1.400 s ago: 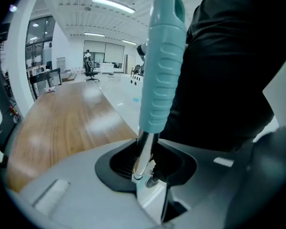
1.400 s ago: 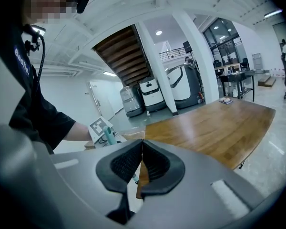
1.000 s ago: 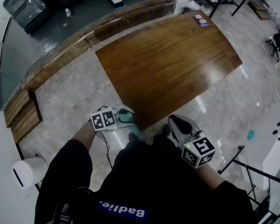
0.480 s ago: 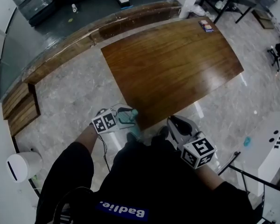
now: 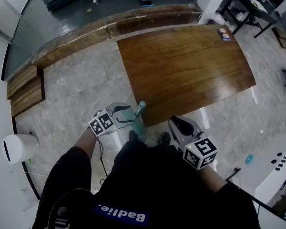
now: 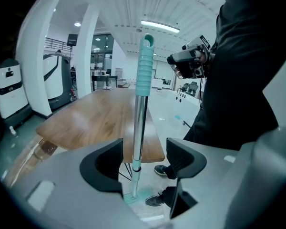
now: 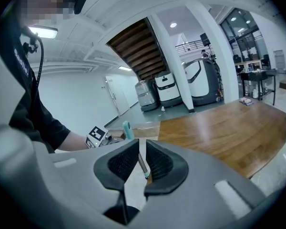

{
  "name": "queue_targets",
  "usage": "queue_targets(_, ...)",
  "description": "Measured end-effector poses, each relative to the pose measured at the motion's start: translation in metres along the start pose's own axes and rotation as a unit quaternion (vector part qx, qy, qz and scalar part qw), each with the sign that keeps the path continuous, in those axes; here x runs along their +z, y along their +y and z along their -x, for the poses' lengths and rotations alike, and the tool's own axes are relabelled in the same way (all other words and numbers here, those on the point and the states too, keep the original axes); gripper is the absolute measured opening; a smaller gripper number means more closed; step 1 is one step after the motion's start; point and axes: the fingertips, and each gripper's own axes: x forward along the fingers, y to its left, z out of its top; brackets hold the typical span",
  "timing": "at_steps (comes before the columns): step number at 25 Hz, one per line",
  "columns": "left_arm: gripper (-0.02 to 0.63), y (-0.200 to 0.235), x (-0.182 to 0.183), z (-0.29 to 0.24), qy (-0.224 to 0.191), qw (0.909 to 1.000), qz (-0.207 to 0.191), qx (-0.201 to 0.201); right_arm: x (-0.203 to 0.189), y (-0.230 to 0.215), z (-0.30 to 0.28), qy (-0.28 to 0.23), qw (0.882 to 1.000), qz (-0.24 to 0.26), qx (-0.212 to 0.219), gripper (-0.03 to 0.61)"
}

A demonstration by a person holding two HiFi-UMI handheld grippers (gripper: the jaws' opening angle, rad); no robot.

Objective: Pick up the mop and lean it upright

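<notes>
Left gripper (image 6: 144,152) releases the mop (image 6: 139,120), now upright against the wooden table (image 5: 190,66).
Its jaws have just been opening and stand wide, the pole between them but clear of both pads. The mop leans at the table's 7 o'clock corner, so the task looks done. The right gripper (image 7: 142,163) is nearly closed and empty. No container is involved.

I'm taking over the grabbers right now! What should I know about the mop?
Left gripper: jaws have just been opening, now wide; mop pole between them, untouched.
Right gripper: jaws nearly together, empty.
Mop: upright, head on the floor, apparently leaning on the table edge.
Done: mop stood up and released.
Left: draw the left gripper back without knocking it.
</notes>
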Motion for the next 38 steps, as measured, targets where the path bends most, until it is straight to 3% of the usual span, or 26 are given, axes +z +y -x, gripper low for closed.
queue_targets(7,0.302,-0.018,0.013,0.004,-0.022,0.9908,0.066,0.116,-0.004,-0.021,0.018,0.018,0.997,0.021,0.077,0.052)
queue_targets(14,0.301,-0.033,0.032,0.009,-0.058,0.9621,0.123,0.236,-0.023,-0.031,0.038,0.037,0.988,0.032,0.143,0.052)
queue_targets(25,0.291,-0.066,0.061,0.035,-0.09,0.938,0.13,0.308,-0.037,-0.004,0.042,0.051,0.976,0.042,0.208,0.051)
queue_targets(30,0.285,-0.083,0.09,0.064,-0.154,0.9097,0.142,0.359,-0.036,0.006,0.044,0.04,0.978,0.048,0.2,0.051)
queue_targets(35,0.257,-0.112,0.109,0.093,-0.211,0.8846,0.168,0.381,-0.037,0.021,0.054,0.022,0.982,0.049,0.18,0.051)
queue_targets(38,0.228,-0.133,0.121,0.109,-0.267,0.862,0.176,0.394,-0.04,0.029,0.064,0.006,0.986,0.052,0.155,0.049)
